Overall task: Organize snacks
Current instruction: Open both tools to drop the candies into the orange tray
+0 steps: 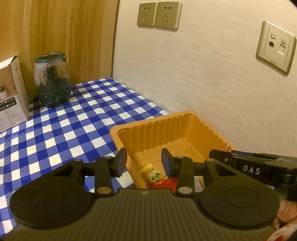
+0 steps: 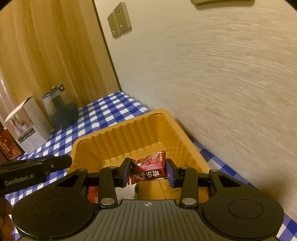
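Both grippers tilt over the orange tray (image 1: 187, 118): left gripper (image 1: 143, 163) fingers apart, right gripper (image 2: 148, 171) fingers clamping a red snack packet (image 2: 148, 166).

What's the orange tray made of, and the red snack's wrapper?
The orange tray looks like thin moulded plastic: its walls are ribbed and it has a smooth, slightly glossy sheen. The red snack wrapper in the right claw seems to be shiny foil-like film: it crinkles and catches light.

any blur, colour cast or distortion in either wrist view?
Both views: warm yellowish cast, fisheye bending and dark corner vignetting. Left wrist: mostly sharp; the beige wall sockets and blue-and-white checked tablecloth are crisp. Right wrist: the textured white wall smears in curved streaks; the shiny red snack wrapper shows glare.
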Tool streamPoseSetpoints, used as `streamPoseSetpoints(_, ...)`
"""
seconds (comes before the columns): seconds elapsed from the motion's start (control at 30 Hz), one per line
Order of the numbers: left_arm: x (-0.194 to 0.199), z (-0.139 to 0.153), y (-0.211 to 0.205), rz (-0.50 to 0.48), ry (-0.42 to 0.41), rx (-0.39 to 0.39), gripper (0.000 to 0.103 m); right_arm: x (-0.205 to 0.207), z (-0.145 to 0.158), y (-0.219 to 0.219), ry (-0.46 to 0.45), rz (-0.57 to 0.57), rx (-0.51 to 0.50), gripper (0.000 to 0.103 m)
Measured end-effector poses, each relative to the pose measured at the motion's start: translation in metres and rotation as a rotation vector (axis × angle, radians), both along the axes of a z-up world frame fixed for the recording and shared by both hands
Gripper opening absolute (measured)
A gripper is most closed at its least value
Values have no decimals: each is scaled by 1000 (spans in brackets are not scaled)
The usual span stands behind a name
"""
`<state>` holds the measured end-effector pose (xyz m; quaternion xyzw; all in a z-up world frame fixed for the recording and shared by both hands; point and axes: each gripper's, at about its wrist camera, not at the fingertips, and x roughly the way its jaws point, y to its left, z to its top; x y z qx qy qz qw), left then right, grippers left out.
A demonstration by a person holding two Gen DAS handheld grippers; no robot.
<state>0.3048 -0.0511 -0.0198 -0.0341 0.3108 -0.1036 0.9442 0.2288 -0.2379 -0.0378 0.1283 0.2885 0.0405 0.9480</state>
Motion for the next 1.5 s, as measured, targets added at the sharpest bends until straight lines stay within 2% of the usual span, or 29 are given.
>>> streamPoseSetpoints(0.3, 0, -2, -3, -9, 3, 12, 37, 0, -2, -2, 8, 17, 64, 40)
streamPoseSetpoints(0.37, 0, -3, -4, -11, 4, 15, 38, 1, -3, -3, 6, 11, 87, 56)
streamPoseSetpoints(0.4, 0, -3, -4, -11, 3, 16, 40, 0, -3, -4, 1, 2, 90, 70)
streamPoseSetpoints(0.43, 0, -3, -4, -11, 2, 17, 43, 0, -3, -6, -6, -6, 95, 71)
streamPoseSetpoints(0.97, -2, -2, -5, -5, -2, 31, 57, -5, 1, -14, -33, -39, 92, 71)
streamPoseSetpoints(1.2, -16, 1, 0, 9, -5, 36, 65, -10, 1, -16, -23, -47, 76, 71)
streamPoseSetpoints(1.33, -27, 5, 2, 24, -10, 23, 73, -17, 3, -16, -15, -53, 61, 71)
streamPoseSetpoints(1.5, -47, 7, 0, 46, -19, 22, 90, -31, 7, -14, -15, -56, 26, 72)
